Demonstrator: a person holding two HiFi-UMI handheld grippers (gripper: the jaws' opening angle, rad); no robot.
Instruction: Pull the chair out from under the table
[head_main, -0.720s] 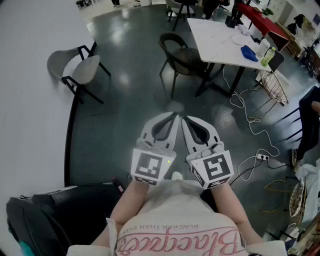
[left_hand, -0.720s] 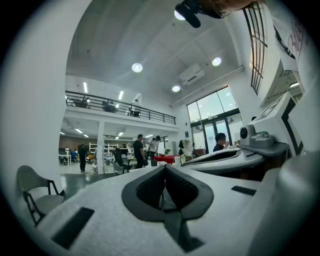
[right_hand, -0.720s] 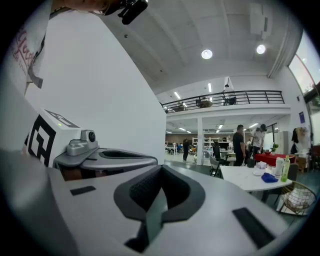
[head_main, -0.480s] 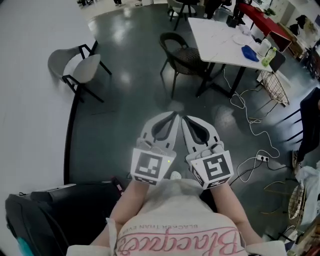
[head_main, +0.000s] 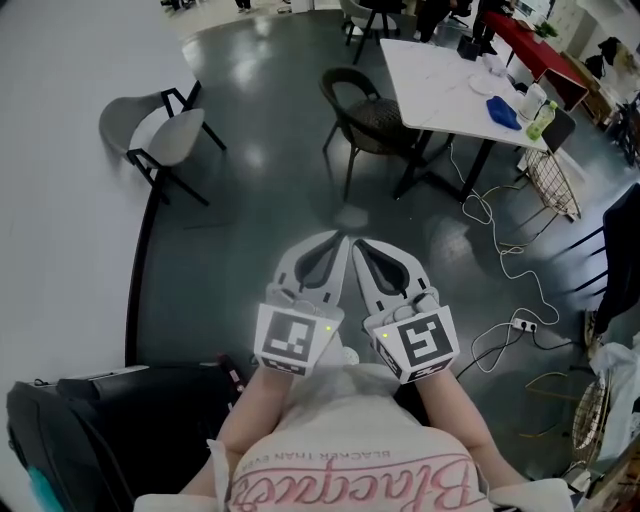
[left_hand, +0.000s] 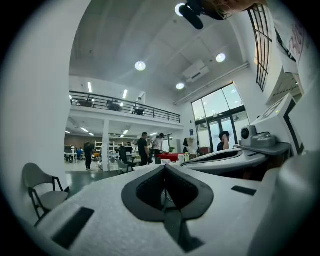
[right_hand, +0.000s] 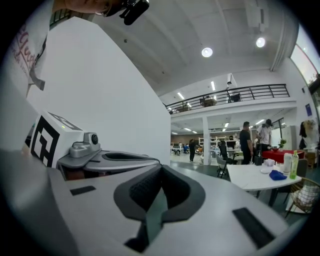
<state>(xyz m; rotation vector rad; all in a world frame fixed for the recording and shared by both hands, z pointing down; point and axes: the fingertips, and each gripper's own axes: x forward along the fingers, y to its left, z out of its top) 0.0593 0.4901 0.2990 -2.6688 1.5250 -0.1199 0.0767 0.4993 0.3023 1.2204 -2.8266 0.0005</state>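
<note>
Chair (head_main: 366, 112) stands against the table (head_main: 432, 72); left gripper (head_main: 337, 240) and right gripper (head_main: 357, 244) closed, empty.

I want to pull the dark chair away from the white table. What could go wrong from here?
Both tools, the left tool and the right tool, are shut and not near the dark chair; they must open first to grip it.
Cables lie on the floor beside the white table; feet or chair legs might catch them.
A green bottle stands near the table's edge; a bump could tip it.

Ceiling lamps (left_hand: 140, 65) glare on glossy floor (head_main: 246, 156); fisheye-warped edges.
</note>
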